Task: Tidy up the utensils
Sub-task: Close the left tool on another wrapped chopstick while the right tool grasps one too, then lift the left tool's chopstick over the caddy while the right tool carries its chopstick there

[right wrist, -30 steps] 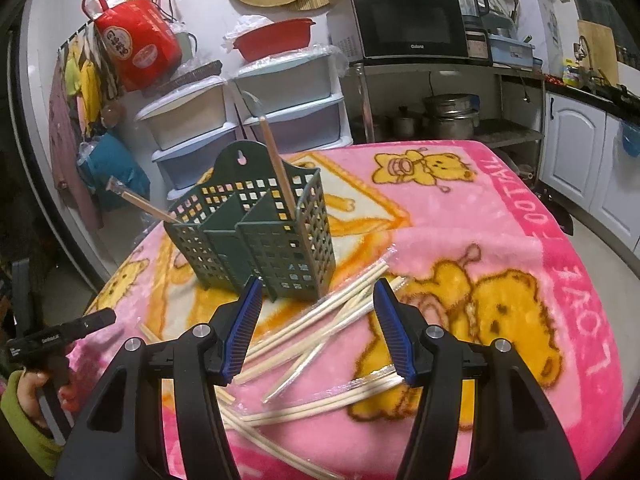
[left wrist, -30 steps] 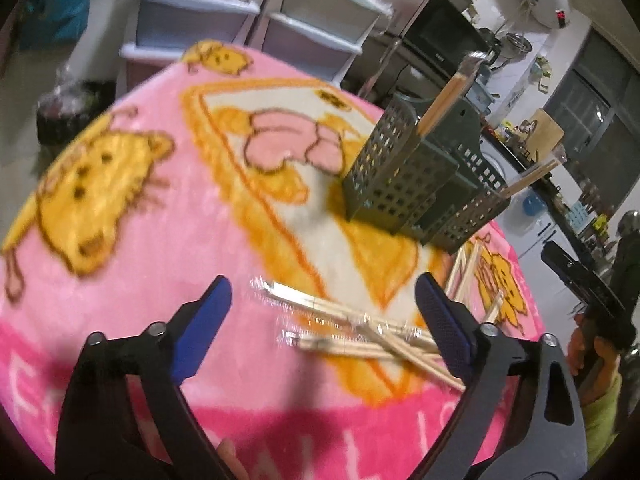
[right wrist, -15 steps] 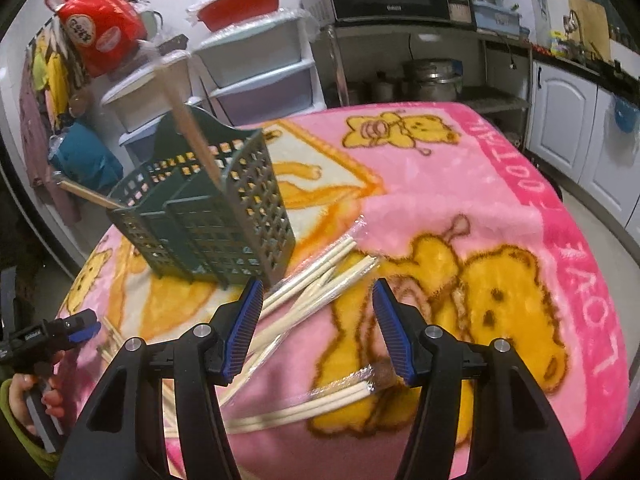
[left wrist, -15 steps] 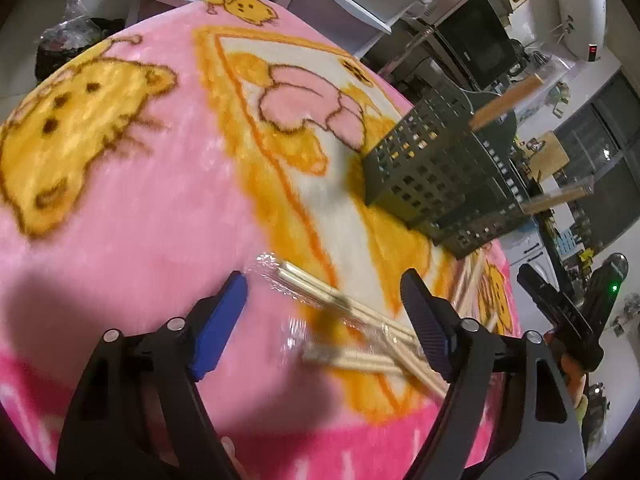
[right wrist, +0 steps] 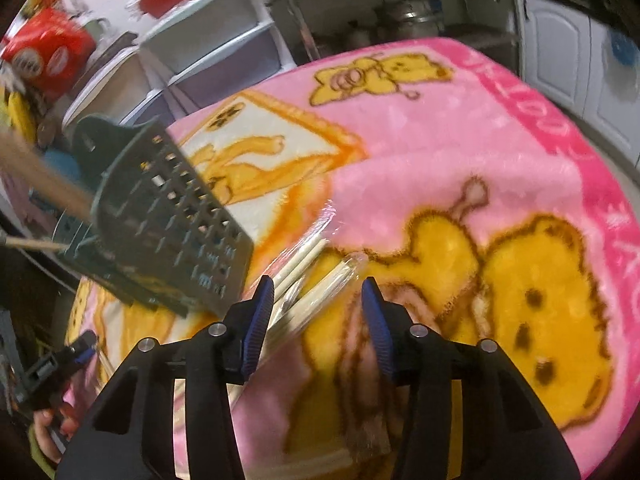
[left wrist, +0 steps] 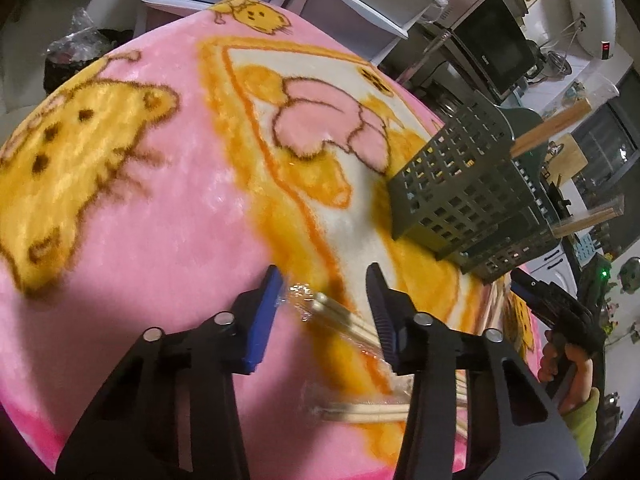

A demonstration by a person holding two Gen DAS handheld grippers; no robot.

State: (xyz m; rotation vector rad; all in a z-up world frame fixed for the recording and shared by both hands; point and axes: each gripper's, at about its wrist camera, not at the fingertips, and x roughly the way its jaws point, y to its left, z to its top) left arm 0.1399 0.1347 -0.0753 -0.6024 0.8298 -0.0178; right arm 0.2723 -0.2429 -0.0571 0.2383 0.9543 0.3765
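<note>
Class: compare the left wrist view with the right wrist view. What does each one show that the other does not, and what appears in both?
Left wrist only: the left gripper open around a wrapped chopstick pair, and a microwave.
Right wrist only: the right gripper open over another wrapped pair, and a red bag.
Both: the dark green utensil basket and the pink bear blanket.

The right gripper (right wrist: 318, 312) hangs low over the pink blanket (right wrist: 460, 152) with its jaws apart. Wrapped chopsticks (right wrist: 320, 280) lie between and just ahead of the blue pads (right wrist: 260, 316). The dark green utensil basket (right wrist: 168, 216) stands tilted at the left, touching the chopsticks, with wooden sticks (right wrist: 40, 180) poking out
</note>
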